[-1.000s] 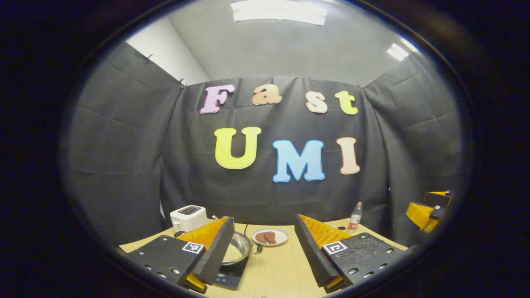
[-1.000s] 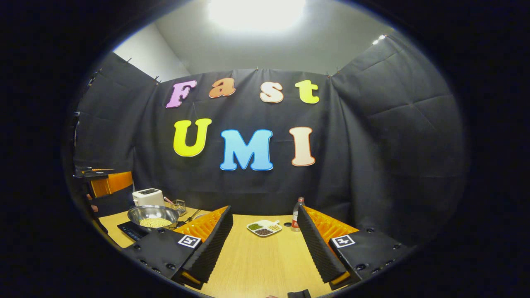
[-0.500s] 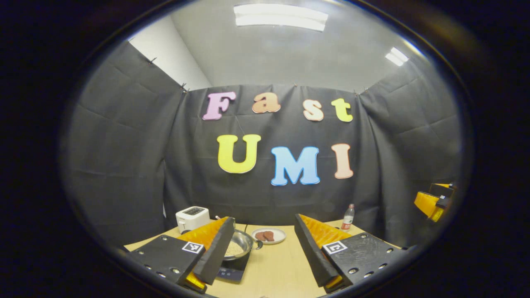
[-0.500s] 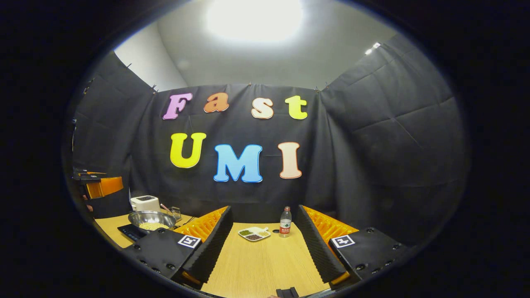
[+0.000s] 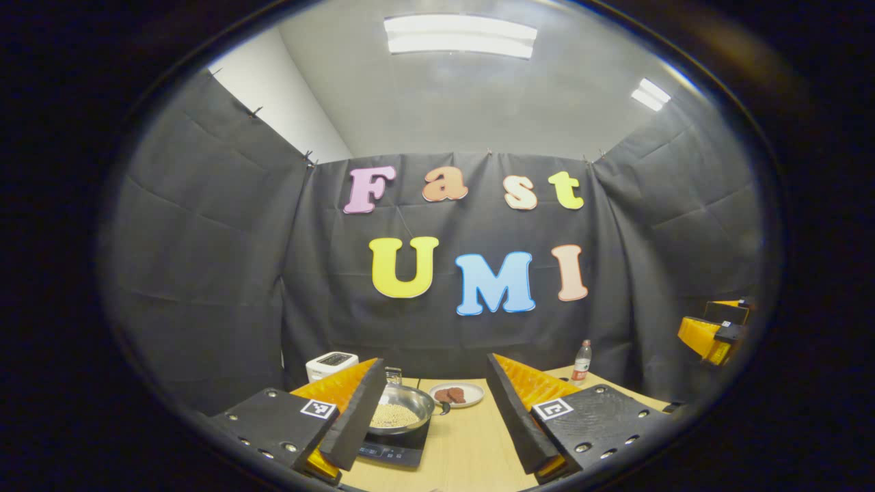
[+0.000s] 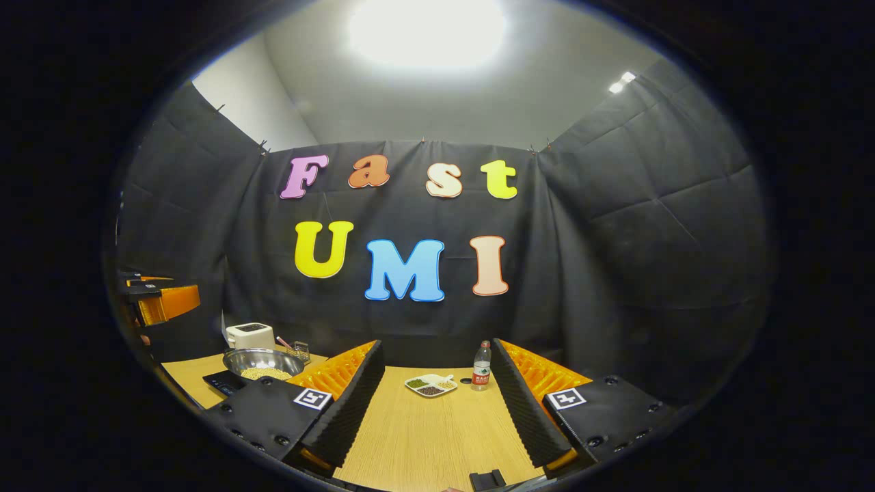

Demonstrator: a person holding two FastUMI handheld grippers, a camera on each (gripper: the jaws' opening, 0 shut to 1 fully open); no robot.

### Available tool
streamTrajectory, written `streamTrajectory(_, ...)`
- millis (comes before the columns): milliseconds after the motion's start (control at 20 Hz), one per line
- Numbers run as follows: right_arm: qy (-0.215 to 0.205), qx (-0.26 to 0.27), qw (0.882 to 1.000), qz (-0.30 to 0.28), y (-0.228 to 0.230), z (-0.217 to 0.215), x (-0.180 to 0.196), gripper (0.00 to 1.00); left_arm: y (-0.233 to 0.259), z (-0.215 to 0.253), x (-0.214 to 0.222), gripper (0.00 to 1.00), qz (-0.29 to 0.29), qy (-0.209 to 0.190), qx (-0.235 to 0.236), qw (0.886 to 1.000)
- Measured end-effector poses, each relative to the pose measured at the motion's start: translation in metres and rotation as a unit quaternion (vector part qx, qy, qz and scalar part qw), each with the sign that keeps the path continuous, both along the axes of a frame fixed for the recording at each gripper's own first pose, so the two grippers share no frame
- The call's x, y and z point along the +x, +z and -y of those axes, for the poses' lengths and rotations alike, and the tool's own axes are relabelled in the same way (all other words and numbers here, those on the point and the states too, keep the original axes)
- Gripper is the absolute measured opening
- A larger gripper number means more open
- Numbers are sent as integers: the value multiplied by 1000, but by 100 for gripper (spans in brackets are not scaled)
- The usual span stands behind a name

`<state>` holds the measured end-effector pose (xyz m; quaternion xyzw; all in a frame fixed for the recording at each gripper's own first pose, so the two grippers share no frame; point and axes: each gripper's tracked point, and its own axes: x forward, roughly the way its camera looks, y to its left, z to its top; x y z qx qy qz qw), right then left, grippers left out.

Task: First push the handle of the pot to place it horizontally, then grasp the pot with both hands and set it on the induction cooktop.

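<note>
A steel pot (image 5: pixel 405 415) holding pale beans sits on the black induction cooktop (image 5: pixel 395 452); its dark handle knob points right toward the plate. In the right gripper view the same pot (image 6: pixel 263 362) rests on the cooktop (image 6: pixel 220 383) at far left. My left gripper (image 5: pixel 432 418) is open, raised near the table's front, its left finger covering part of the pot's left rim. My right gripper (image 6: pixel 433 398) is open above bare tabletop, holding nothing. The other gripper appears at the right edge (image 5: pixel 714 333) of the left view and at the left edge (image 6: pixel 158 302) of the right view.
A white toaster (image 5: pixel 331 364) stands behind the pot on the wooden table (image 6: pixel 431 437). A plate with brown patties (image 5: pixel 456 394), a water bottle (image 6: pixel 482 367), a divided dish of beans (image 6: pixel 431 385) and a small wire rack (image 6: pixel 299 350) sit farther back.
Both grippers have drawn back from the pot and stayed open. In the left gripper view the pot and cooktop now sit more toward the centre, less hidden by the left finger.
</note>
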<state>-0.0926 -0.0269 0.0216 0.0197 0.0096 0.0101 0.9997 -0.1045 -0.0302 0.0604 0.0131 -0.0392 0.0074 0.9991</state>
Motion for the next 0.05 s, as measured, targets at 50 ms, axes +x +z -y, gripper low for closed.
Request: streamTrajectory(50,0,3,1000,-6,-3,0,1,98,-2,-1,0,88,-3,2,-2,1000)
